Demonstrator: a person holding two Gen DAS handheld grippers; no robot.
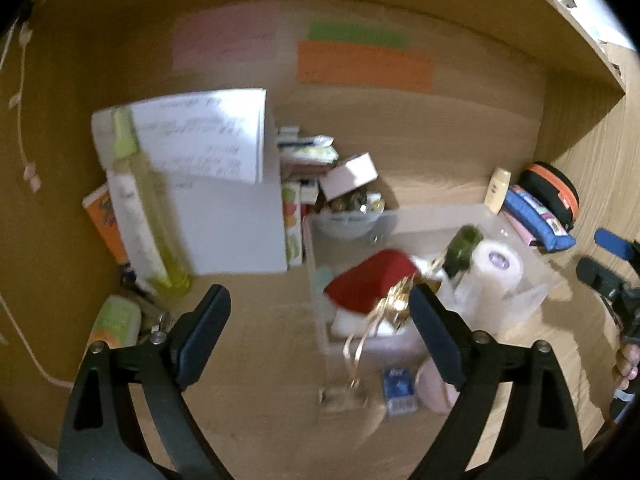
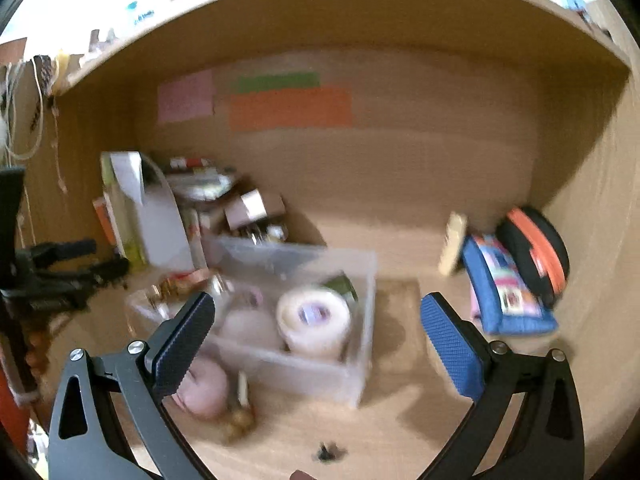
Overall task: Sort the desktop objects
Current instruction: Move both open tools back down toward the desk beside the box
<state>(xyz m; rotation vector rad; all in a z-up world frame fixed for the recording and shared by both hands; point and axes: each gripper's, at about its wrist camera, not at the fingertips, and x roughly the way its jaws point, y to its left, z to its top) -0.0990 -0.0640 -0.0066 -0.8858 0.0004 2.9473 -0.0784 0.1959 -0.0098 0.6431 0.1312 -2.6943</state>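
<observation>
My left gripper (image 1: 316, 312) spread wide and holding nothing, my right gripper (image 2: 320, 320) likewise gaping empty, clear plastic bin (image 2: 360, 280) on the desk (image 2: 400, 420) between them, white tape roll (image 2: 312, 320) inside it, red box (image 1: 372, 280) too, blue pouch (image 2: 508, 300) well apart by the right wall

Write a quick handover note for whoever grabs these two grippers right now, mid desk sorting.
Left gripper: open, empty, above the desk.
Right gripper: open, empty, facing the clear bin.
In the bin: white tape roll, red box, green bottle.
Loose in front of the bin: small blue pack, pink item, gold ribbon.
Blue pouch and black-orange case sit at the right wall.
Left to do: sort the loose items.
</observation>
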